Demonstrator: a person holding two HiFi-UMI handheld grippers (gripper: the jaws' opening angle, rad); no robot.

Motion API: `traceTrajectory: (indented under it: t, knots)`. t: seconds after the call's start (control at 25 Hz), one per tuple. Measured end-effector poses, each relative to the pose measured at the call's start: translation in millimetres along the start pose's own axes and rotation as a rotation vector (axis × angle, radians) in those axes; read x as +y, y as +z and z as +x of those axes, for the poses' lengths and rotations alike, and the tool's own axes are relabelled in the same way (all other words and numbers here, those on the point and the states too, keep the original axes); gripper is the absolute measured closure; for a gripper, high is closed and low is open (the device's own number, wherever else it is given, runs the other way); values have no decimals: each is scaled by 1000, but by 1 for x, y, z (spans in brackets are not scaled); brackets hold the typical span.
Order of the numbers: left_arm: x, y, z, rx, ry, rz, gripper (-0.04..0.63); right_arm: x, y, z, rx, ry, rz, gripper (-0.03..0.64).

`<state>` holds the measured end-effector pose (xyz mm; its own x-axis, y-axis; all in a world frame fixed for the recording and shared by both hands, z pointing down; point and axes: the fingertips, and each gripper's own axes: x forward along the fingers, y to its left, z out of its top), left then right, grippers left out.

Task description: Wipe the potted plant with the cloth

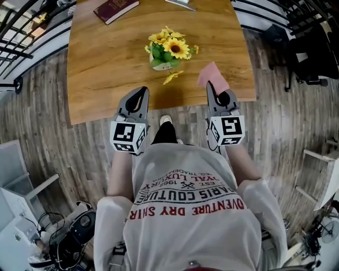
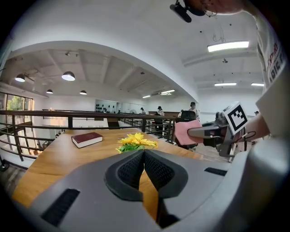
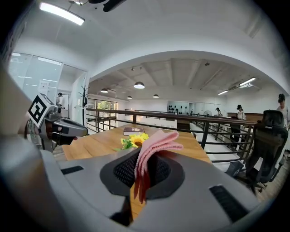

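On the table [image 1: 106, 69], the potted plant [image 1: 168, 52] stands apart from both claws. The right claw [image 1: 213, 86] grips the pink cloth [image 1: 213, 75]; the left claw [image 1: 140, 92] is clenched, empty. The cloth is in hand, but the wiping looks not yet begun.

Potted plant [image 1: 168, 50], 3 and 9 o'clock: bare table [image 1: 100, 69], tons of room.
Its 6 o'clock: loose yellow flower [image 1: 173, 77] lying right in the approach.
Its 11 o'clock: dark red book [image 1: 115, 9], well clear.
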<state>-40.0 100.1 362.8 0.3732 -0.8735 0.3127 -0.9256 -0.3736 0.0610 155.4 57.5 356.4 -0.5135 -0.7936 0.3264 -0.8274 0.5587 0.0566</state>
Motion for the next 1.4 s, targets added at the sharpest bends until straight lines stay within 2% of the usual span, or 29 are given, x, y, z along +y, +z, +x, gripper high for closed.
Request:
traceTrajectory:
  t: [0.28,0.48,0.6,0.76,1.0,1.2,1.4]
  knots:
    - [39,-28,69,138,-44,33,578,-19,-13,57,81,-35,15,583]
    - [44,-41,103,179,-56,22,578,-21,-43,74,144,-22,3,583]
    - [41,-44,112,203,-56,11,578,-21,-66,79,209,15,-28,583]
    - [42,-53,126,235,-17,11,578,-29,-95,97,265,59,-35,583]
    - [45,-66,137,270,39,-34,578,-45,-117,137,327,138,-37,583]
    - [45,-66,139,269,68,-37,578,-35,-124,165,340,238,-88,583]
    - [46,-65,139,266,79,-36,578,-21,-120,183,309,283,-137,583]
